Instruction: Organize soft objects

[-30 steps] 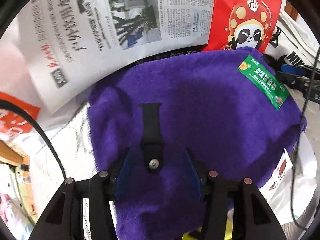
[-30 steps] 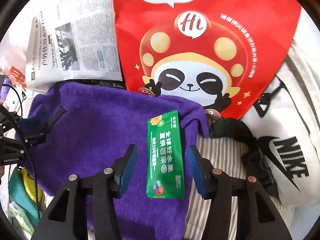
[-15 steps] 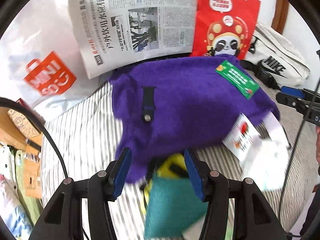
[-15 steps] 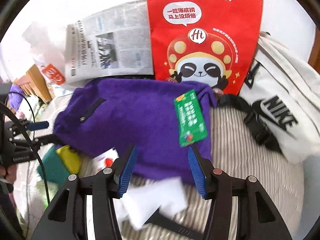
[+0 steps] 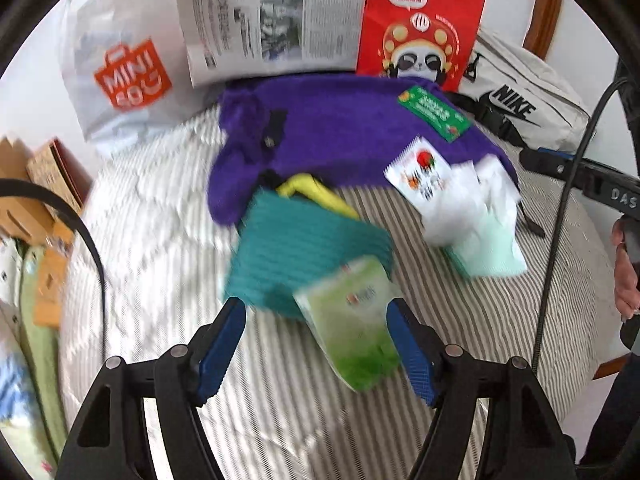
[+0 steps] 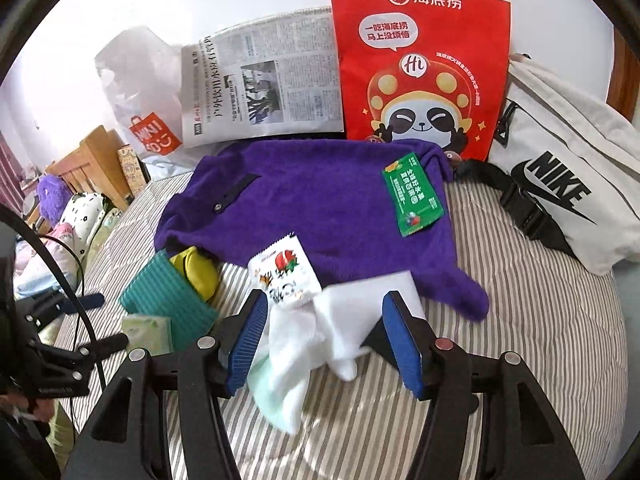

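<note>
Right wrist view: right gripper point(image 6: 324, 338) hangs above the striped bed point(image 6: 520, 340), jaws opening, nothing pinched. A white sock point(image 6: 320, 328) lies below, framed between the blue pads but not touched. Just ahead sits a white strawberry sachet point(image 6: 286, 270), overlapping the near edge of the purple sweater point(image 6: 320, 200); a green sachet point(image 6: 412, 200) rests farther ahead to the right, on the sweater.

Left wrist view, blurred: left gripper point(image 5: 316, 344) likewise opening, holding nothing. A pale green packet point(image 5: 356, 320) shows between its pads, apparently loose on the bed; ahead of it a teal knit cloth point(image 5: 296, 252) and a yellow item point(image 5: 316, 196) tucked under the sweater's hem.

Risks, judged: closing on the sock could snag the sachet lying against it. Lifting the sweater would likely spill both sachets. Blur makes the left aim uncertain.

Containers: red panda bag point(image 6: 420, 72), white Miniso bag point(image 6: 136, 96) and Nike bag point(image 6: 560, 168) stand far ahead; contents not visible.
</note>
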Demonstrator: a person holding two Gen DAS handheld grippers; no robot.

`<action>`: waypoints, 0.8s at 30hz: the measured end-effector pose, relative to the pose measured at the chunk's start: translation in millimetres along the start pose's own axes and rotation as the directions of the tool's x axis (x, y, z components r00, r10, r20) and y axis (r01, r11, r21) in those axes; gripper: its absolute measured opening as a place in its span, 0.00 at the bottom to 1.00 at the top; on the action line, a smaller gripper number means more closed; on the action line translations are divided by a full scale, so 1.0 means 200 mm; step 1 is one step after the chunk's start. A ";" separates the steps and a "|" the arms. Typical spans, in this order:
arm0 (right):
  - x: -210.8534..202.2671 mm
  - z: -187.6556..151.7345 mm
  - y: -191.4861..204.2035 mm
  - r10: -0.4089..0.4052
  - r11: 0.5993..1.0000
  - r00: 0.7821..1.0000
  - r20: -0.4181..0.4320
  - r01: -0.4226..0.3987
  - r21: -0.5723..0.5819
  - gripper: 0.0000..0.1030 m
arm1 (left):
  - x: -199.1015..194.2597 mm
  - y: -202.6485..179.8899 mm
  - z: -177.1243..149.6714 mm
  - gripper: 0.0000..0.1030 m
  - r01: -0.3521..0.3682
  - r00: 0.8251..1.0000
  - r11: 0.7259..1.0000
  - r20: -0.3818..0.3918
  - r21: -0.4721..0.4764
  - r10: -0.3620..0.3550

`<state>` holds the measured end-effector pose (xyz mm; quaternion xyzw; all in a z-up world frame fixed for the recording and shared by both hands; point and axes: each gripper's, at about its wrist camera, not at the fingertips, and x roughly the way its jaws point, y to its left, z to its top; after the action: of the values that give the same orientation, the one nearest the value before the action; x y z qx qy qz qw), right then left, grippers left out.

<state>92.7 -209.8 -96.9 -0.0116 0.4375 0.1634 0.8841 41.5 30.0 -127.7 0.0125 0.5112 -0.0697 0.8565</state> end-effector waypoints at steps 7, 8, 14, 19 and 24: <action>-0.05 -0.11 -0.07 -0.031 0.999 0.999 -0.017 0.032 0.036 0.58 | 0.14 -0.08 -0.04 0.70 0.007 0.999 1.000 -0.045 -0.031 -0.009; -0.05 -0.13 -0.09 -0.034 0.998 0.999 -0.023 0.035 0.045 0.58 | 0.16 -0.08 -0.04 0.70 0.008 0.999 0.999 -0.052 -0.044 -0.011; -0.04 -0.17 -0.16 -0.059 0.994 0.997 -0.043 0.063 0.085 0.58 | 0.28 -0.12 -0.03 0.70 -0.013 0.996 0.995 -0.090 -0.099 0.004; -0.02 -0.18 -0.15 -0.070 0.995 0.996 -0.054 0.073 0.060 0.58 | 0.19 -0.06 -0.05 0.51 0.042 0.998 0.990 -0.033 -0.133 -0.047; 0.00 -0.21 -0.18 -0.087 0.994 0.994 -0.067 0.091 0.058 0.58 | 0.10 -0.02 -0.07 0.50 0.060 0.998 0.992 -0.005 -0.109 -0.061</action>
<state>70.1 -250.1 -126.8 -0.0094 0.4695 0.1099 0.8760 37.9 25.3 -151.2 -0.0493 0.5180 -0.0677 0.8513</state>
